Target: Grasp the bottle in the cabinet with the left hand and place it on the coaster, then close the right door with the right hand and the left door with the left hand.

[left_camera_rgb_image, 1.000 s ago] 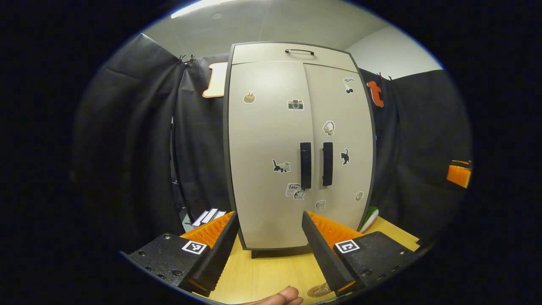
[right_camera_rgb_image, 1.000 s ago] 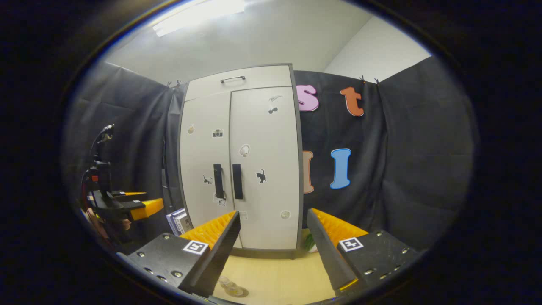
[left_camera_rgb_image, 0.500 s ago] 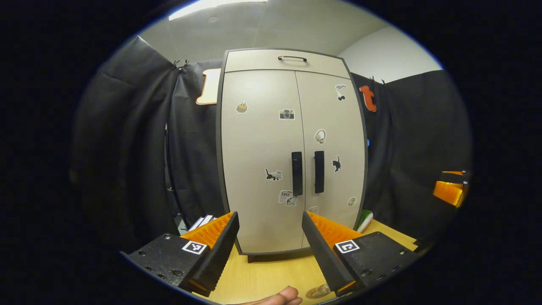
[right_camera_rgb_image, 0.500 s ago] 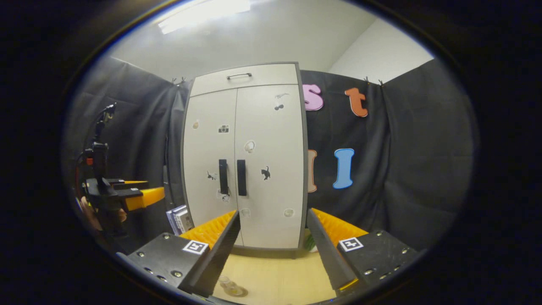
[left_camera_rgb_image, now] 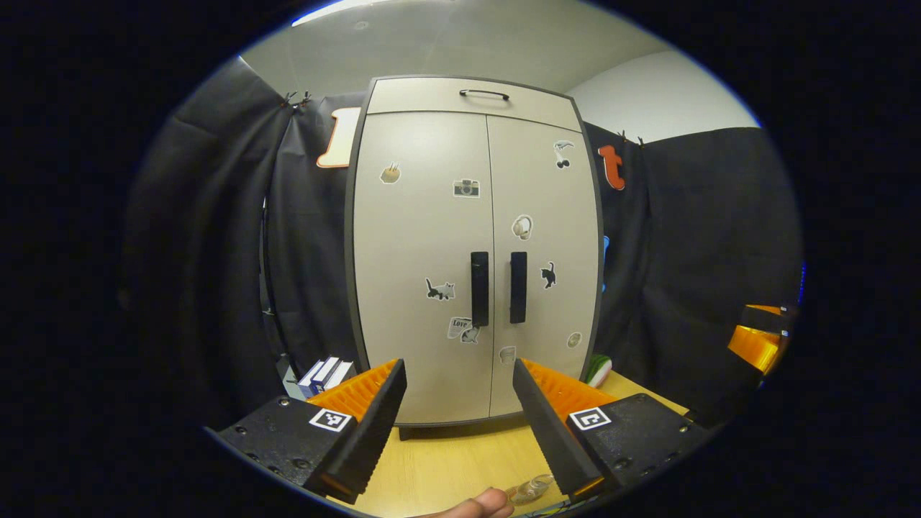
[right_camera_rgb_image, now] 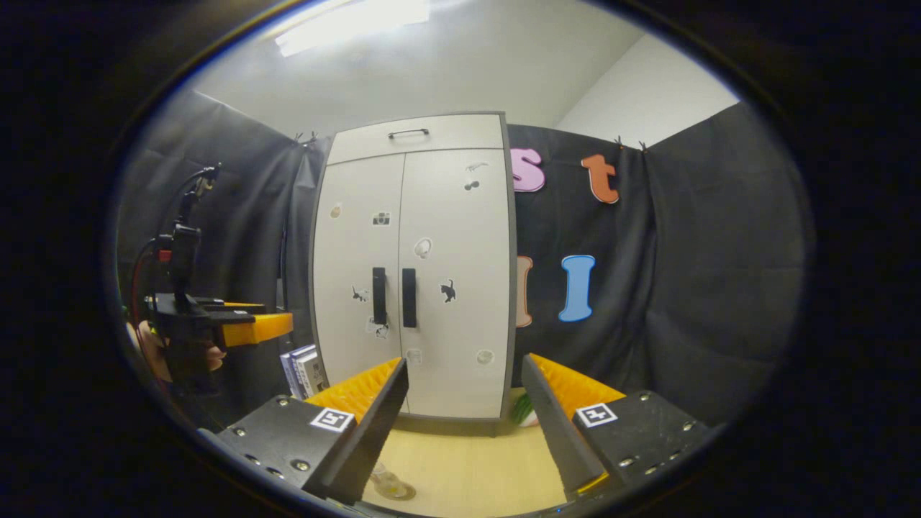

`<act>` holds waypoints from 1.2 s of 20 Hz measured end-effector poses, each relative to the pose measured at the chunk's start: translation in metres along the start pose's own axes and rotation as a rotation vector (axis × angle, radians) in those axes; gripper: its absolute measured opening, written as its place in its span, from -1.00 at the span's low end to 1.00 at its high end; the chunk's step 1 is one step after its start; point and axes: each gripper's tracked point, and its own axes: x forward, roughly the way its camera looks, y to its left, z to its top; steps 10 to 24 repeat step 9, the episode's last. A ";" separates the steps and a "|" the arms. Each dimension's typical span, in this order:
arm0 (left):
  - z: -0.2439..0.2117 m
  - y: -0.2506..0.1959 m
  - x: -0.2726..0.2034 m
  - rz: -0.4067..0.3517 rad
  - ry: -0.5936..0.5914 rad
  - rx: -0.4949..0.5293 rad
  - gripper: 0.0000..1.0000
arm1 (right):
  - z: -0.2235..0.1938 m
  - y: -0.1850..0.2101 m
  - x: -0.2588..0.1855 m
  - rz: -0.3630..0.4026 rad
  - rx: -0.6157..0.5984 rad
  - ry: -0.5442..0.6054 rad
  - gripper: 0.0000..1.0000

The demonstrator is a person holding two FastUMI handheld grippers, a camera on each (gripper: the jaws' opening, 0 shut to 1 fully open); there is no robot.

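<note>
Wood tabletop bears cabinet, both doors shut. Judged stage: bottle on coaster, doors closed, task looks complete, nothing left but withdrawal. Left gripper gaping, empty, well back from cabinet; right gripper likewise spread, holding nothing. Left gripper view: thumb tip at bottom edge, clear bottle beside it, partly hidden. Right gripper view: bottle on coaster, near own left finger; left gripper in hand far left.

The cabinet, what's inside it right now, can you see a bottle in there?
No. Both doors of the cabinet are shut, so its inside is hidden. A clear bottle-like thing sits on the table in front.
</note>
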 end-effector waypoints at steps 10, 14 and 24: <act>-0.002 0.003 0.002 -0.030 -0.010 -0.006 0.88 | 0.005 0.001 0.005 -0.039 0.013 -0.013 0.94; -0.002 0.003 0.002 -0.030 -0.010 -0.006 0.88 | 0.005 0.001 0.005 -0.039 0.013 -0.013 0.94; -0.002 0.003 0.002 -0.030 -0.010 -0.006 0.88 | 0.005 0.001 0.005 -0.039 0.013 -0.013 0.94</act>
